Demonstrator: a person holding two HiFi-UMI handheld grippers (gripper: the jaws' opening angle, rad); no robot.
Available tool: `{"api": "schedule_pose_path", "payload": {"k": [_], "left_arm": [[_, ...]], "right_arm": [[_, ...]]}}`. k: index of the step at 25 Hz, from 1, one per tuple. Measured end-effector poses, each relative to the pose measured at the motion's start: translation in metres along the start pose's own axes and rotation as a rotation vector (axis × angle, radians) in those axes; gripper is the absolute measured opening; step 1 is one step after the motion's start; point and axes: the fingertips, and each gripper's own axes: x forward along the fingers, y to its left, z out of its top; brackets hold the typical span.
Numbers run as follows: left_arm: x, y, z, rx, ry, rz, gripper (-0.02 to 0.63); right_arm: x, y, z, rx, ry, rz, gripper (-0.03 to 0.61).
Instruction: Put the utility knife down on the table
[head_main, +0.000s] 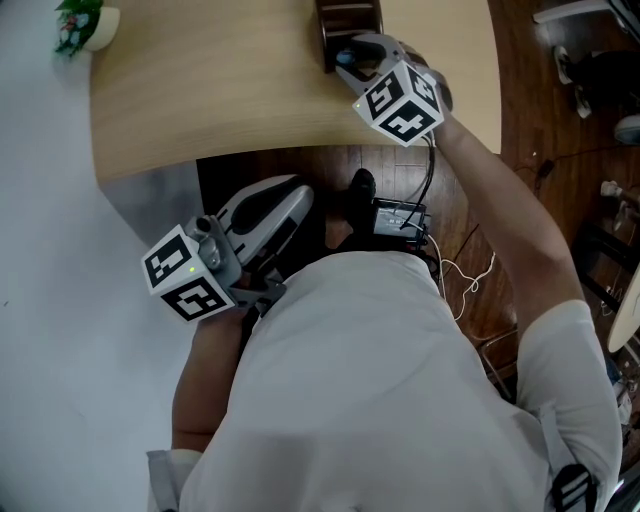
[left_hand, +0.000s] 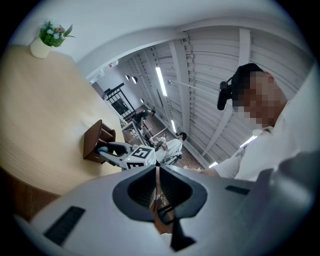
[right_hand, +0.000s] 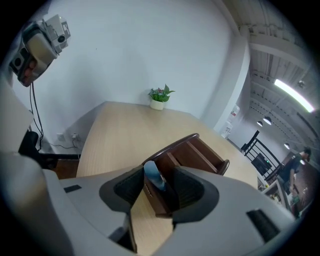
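A blue utility knife stands upright in a compartment of a dark wooden organizer on the light wooden table. My right gripper reaches down over the near end of the organizer, jaws open, one on each side of the knife's top; the pads do not press on it. In the head view the right gripper hides the knife. My left gripper hangs below the table's near edge, over the floor. Its jaws meet with nothing between them.
A small potted plant sits at the table's far left corner by the white wall. Under the table edge lie a black box with cables and a black shoe on the wooden floor. The tabletop left of the organizer is bare wood.
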Motion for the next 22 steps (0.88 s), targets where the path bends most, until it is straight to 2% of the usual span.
{"api": "schedule_pose_path", "payload": {"k": [7, 16, 22], "left_arm": [[0.0, -0.001, 0.0, 0.009, 0.008, -0.015, 0.003], [0.0, -0.002, 0.001, 0.022, 0.012, -0.044, 0.003], [0.003, -0.007, -0.001, 0.033, 0.023, -0.077, 0.003]], "right_arm": [[-0.008, 0.0, 0.003, 0.04, -0.014, 0.004, 0.239], [-0.024, 0.007, 0.0, 0.047, -0.003, 0.008, 0.268], [-0.053, 0.005, -0.002, 0.088, -0.016, -0.021, 0.288]]}}
